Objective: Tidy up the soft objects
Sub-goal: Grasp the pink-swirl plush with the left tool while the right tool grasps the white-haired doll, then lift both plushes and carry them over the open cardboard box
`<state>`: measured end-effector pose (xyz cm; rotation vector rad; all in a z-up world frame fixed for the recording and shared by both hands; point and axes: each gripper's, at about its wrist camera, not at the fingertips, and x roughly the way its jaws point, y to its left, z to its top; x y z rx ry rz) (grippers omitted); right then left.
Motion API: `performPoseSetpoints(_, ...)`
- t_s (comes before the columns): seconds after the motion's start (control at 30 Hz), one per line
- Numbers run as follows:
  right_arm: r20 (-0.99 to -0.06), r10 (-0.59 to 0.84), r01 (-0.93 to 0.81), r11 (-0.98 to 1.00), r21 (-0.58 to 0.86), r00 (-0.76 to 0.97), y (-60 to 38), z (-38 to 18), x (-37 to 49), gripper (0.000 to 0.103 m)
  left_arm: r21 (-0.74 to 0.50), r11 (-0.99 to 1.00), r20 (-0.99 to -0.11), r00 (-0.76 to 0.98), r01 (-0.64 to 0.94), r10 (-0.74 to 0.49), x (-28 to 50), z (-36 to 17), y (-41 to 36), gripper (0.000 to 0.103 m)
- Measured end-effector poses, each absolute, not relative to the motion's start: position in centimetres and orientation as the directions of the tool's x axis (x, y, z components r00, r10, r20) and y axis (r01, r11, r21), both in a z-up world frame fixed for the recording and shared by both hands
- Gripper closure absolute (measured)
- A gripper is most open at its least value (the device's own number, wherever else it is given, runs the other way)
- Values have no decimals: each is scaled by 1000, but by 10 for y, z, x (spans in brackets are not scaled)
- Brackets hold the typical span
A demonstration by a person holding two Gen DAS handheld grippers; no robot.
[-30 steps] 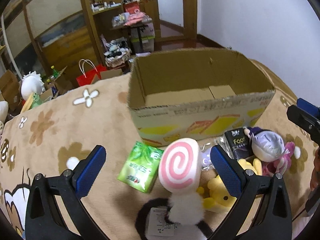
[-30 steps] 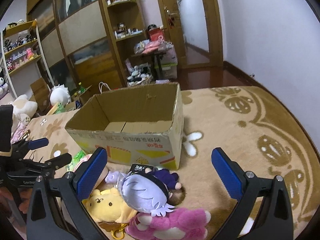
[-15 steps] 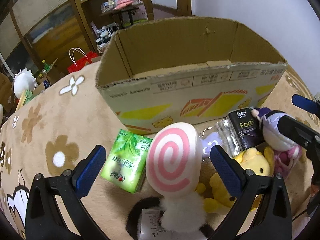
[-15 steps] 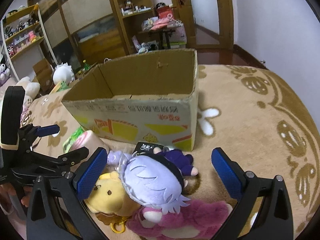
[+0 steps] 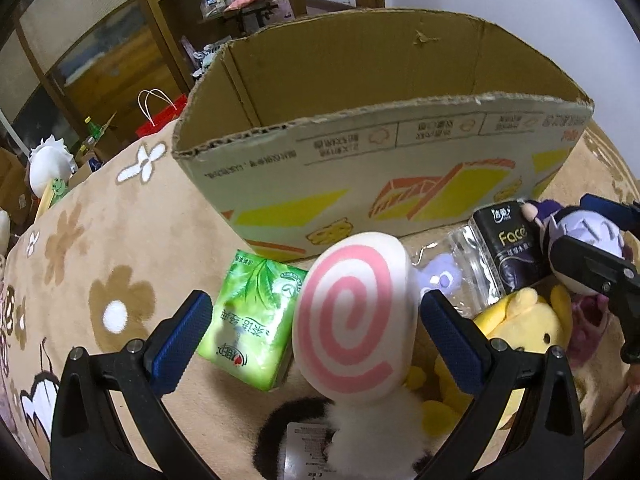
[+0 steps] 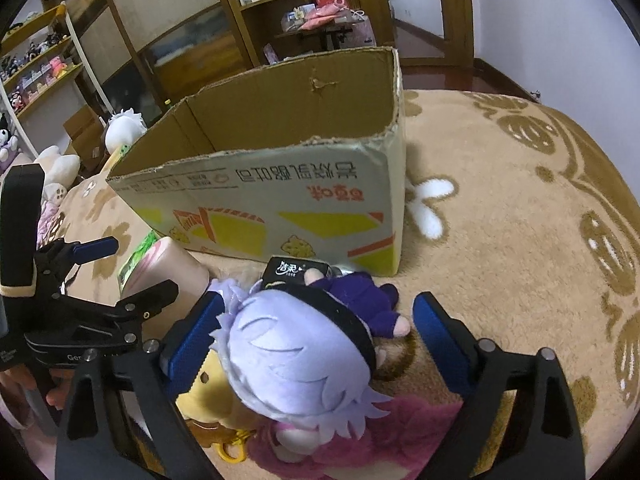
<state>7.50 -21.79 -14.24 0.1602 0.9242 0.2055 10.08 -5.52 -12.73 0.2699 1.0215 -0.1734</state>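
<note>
An empty cardboard box (image 5: 384,148) stands open on the tan blanket; it also shows in the right wrist view (image 6: 280,184). My left gripper (image 5: 308,328) is open, its fingers either side of a pink-spiral white plush (image 5: 352,320). A green tissue pack (image 5: 252,320) lies under its left finger. My right gripper (image 6: 316,336) is open around a lilac-haired doll (image 6: 304,356), which lies on a pink plush (image 6: 384,436) and a yellow plush (image 6: 212,396). A black tissue pack (image 6: 294,270) lies by the box.
The blanket (image 6: 520,240) has flower and bear patterns. Wooden shelves (image 6: 260,12), a red bag (image 5: 160,116) and white plush toys (image 6: 124,124) stand beyond it. The left gripper's body (image 6: 80,320) is at the left of the right wrist view.
Both grippers have moved forward and down toward the pile. The spiral plush now sits between the left fingers and the lilac-haired doll between the right fingers. Both stay open.
</note>
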Motion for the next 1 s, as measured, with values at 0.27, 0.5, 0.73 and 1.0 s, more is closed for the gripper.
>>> performPoseSetpoints(0.27,-794,238,-99,970,221,559,-220,-147,76,18,52,947,-883,457,317,-104,98,-129,-58,44)
performPoseSetpoints(0.5,-799,247,-124,969,215,547,-215,-144,72,41,38,941,-879,459,336,-128,93,-126,-59,64)
performPoseSetpoints(0.73,-776,231,-138,973,185,586,-213,-134,62,42,62,942,-846,518,330,-127,81,-110,-58,66)
performPoseSetpoints(1.0,-660,186,-105,981,161,728,-217,-92,30,42,45,957,-766,625,288,-152,64,-74,-42,66)
